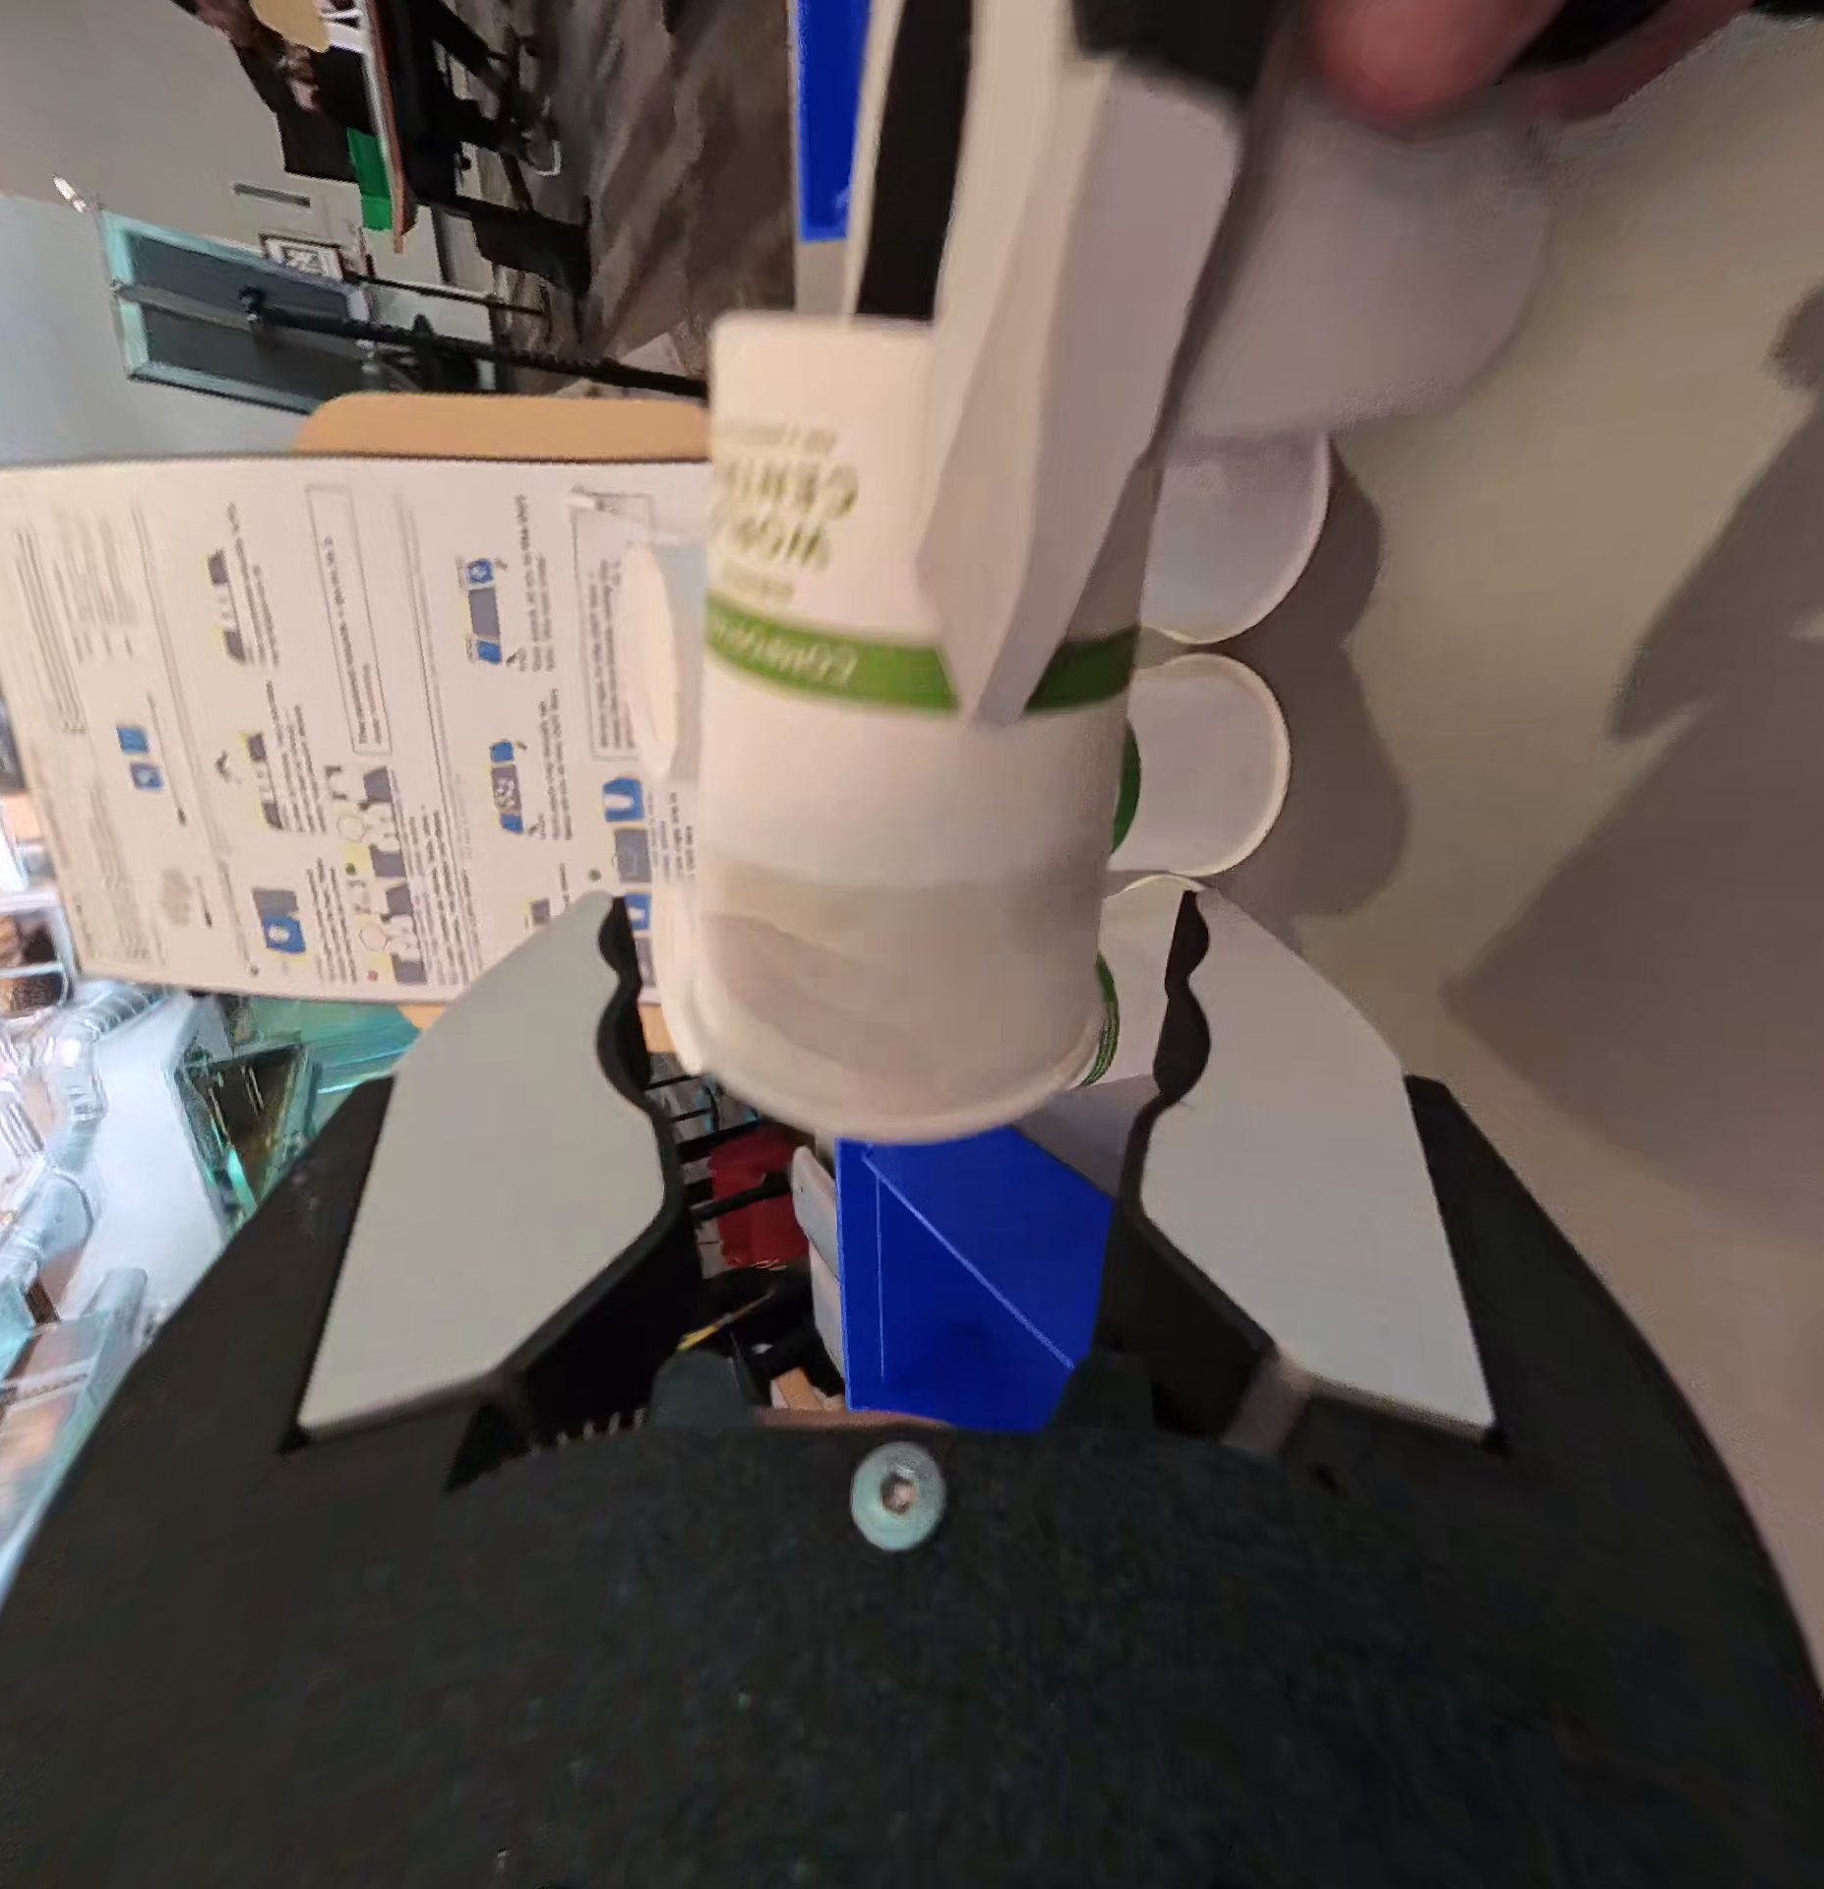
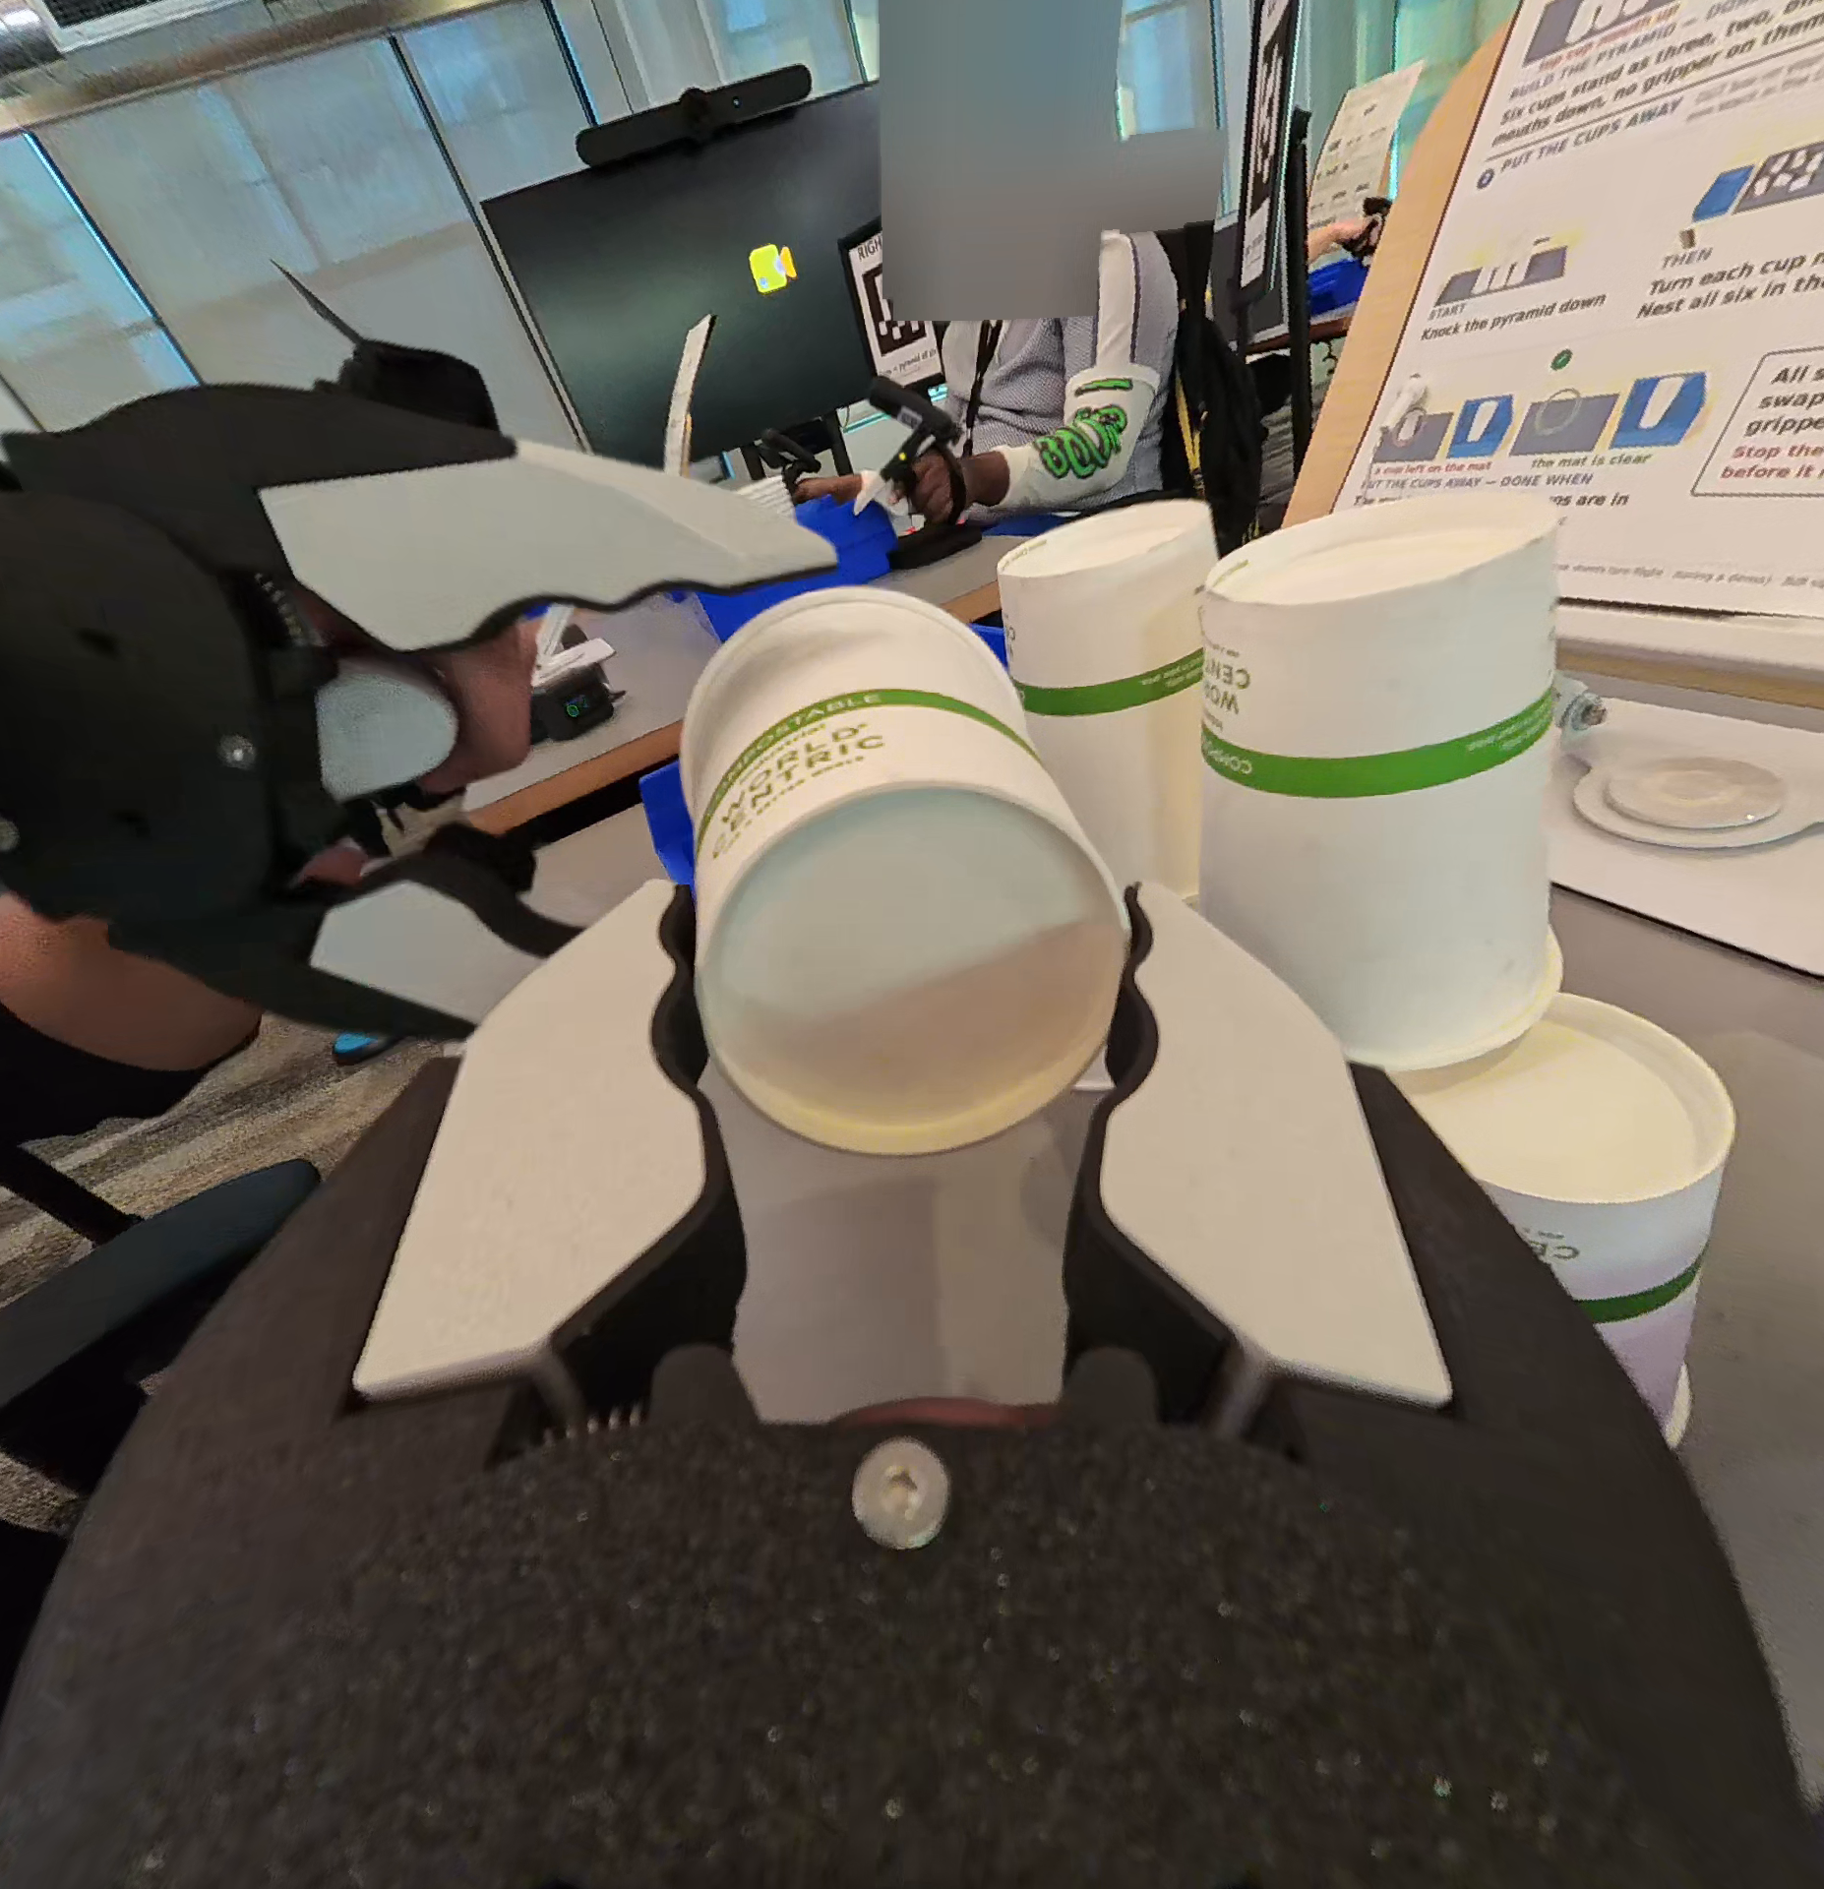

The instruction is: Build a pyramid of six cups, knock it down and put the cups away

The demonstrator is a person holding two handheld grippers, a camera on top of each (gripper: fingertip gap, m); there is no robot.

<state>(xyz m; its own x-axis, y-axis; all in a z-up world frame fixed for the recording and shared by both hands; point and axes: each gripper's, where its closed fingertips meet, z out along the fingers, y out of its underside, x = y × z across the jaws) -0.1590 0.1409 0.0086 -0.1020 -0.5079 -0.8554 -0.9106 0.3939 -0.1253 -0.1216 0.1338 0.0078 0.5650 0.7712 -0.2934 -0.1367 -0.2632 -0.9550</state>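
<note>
**Right tool holding one paper cup beside a part-built stack**

The right tool [image 2: 913, 1007] was clenched on a white paper cup with a green band [image 2: 893, 900], its two fingers pressing the cup's sides near the rim; the cup was tilted, mouth toward the camera, and lifted clear of the grey surface [image 2: 1705, 981]. The left tool [image 1: 903, 1007] was spread wide and gripped nothing, its fingers standing either side of the same cup's rim [image 1: 887, 1063]; whether they touched it could not be told. To the right in the right wrist view, an inverted cup [image 2: 1378, 797] rested on the upturned base of a lower inverted cup [image 2: 1593, 1186], and a further inverted cup [image 2: 1102, 664] stood behind. A printed instruction board [image 2: 1654, 276] leaned at the far right, and a blue bin [image 1: 964, 1278] lay beyond the left tool.
</note>
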